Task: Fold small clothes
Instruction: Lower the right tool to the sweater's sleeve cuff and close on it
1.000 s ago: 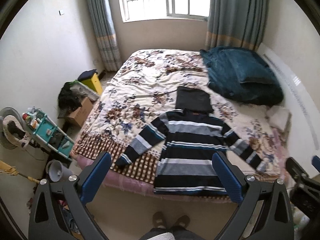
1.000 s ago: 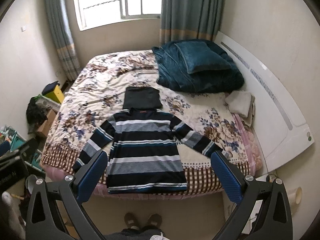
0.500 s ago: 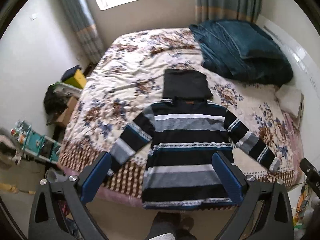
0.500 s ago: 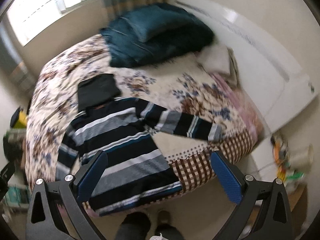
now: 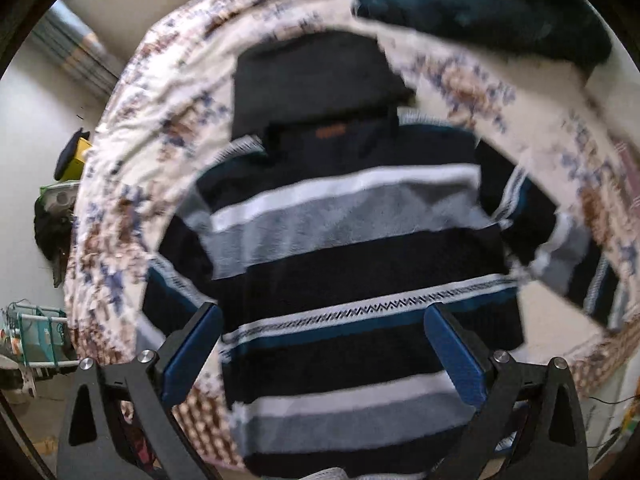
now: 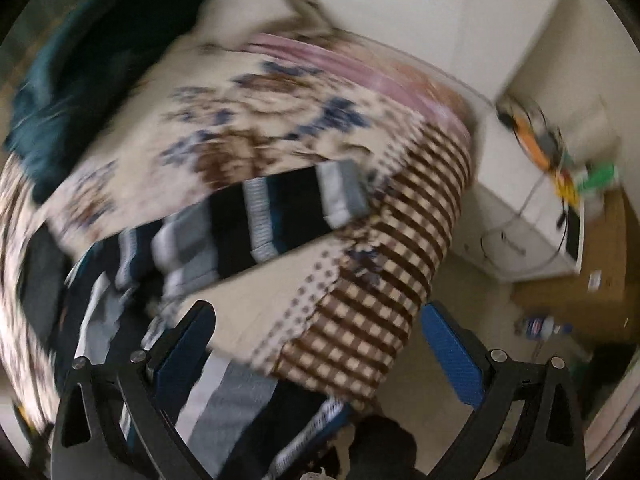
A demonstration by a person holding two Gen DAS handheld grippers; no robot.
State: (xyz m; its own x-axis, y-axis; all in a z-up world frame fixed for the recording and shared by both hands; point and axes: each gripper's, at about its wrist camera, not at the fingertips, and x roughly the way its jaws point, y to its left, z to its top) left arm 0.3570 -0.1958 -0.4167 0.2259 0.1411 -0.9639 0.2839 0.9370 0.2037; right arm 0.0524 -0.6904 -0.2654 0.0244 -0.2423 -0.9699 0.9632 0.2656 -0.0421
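Observation:
A striped sweater [image 5: 344,248] in black, grey, white and teal lies flat on the floral bed [image 5: 132,184], collar away from me, sleeves spread. A folded black garment [image 5: 312,76] lies just beyond its collar. My left gripper [image 5: 324,352] hovers open above the sweater's lower body, nothing between its blue pads. In the blurred right wrist view, the sweater's right sleeve [image 6: 280,208] stretches toward the bed's checked corner [image 6: 384,280]. My right gripper [image 6: 316,352] is open above that corner, nearer than the sleeve cuff, holding nothing.
A dark teal blanket [image 5: 472,4] is heaped at the far side of the bed. A white cabinet [image 6: 520,216] with cables and small items stands right of the bed. A bottle [image 6: 544,326] lies on the floor. Clutter and a teal rack [image 5: 32,332] sit left of the bed.
Both grippers have dropped much closer to the bed. The left one closed in on the sweater's body; the right one swung right toward the sleeve and bed corner. Both views are motion-blurred.

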